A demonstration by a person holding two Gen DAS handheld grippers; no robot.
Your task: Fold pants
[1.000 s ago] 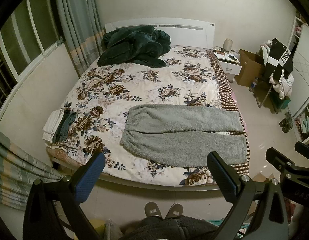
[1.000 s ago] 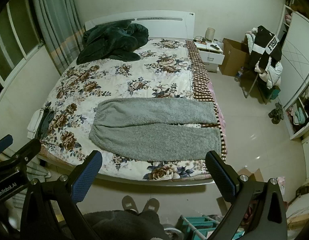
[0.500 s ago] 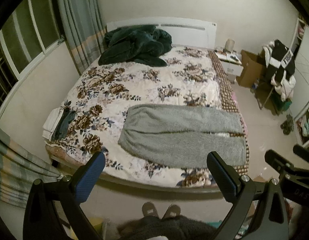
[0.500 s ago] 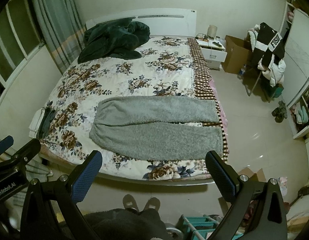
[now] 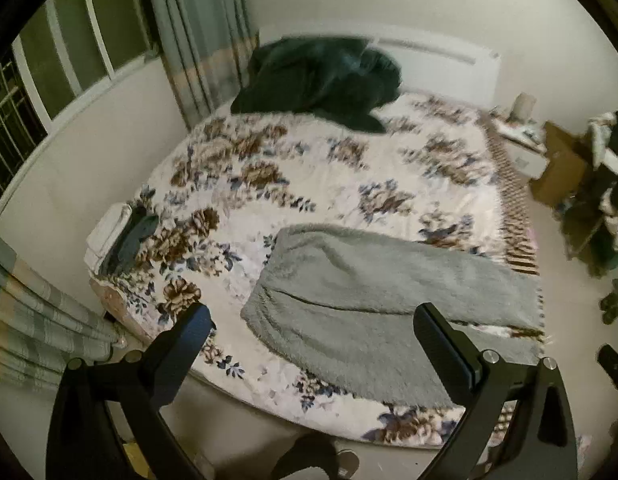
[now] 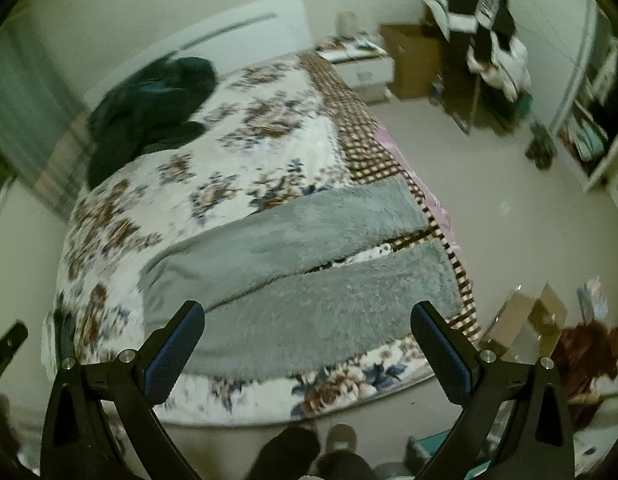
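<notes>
Grey fleece pants (image 5: 373, 296) lie flat across the near part of the floral bedspread (image 5: 301, 168), waistband to the left, both legs stretched toward the right edge. In the right wrist view the pants (image 6: 309, 276) show a narrow gap between the two legs. My left gripper (image 5: 313, 332) hovers open above the near edge of the bed, over the waist end, holding nothing. Over the near leg my right gripper (image 6: 309, 328) is open too, its blue pads empty. Both views are blurred by motion.
A dark green blanket (image 5: 321, 76) is heaped by the headboard. Folded clothes (image 5: 121, 236) sit at the bed's left corner. Curtains (image 5: 41, 328) hang left. A nightstand (image 6: 361, 68), cardboard boxes (image 6: 525, 324) and a clothes-laden chair (image 6: 485, 40) stand right. The person's feet (image 6: 329, 444) are below.
Both grippers have moved forward and down toward the bed, so the pants loom larger. The left view has swung left, the right view right. The pants lie as before.
</notes>
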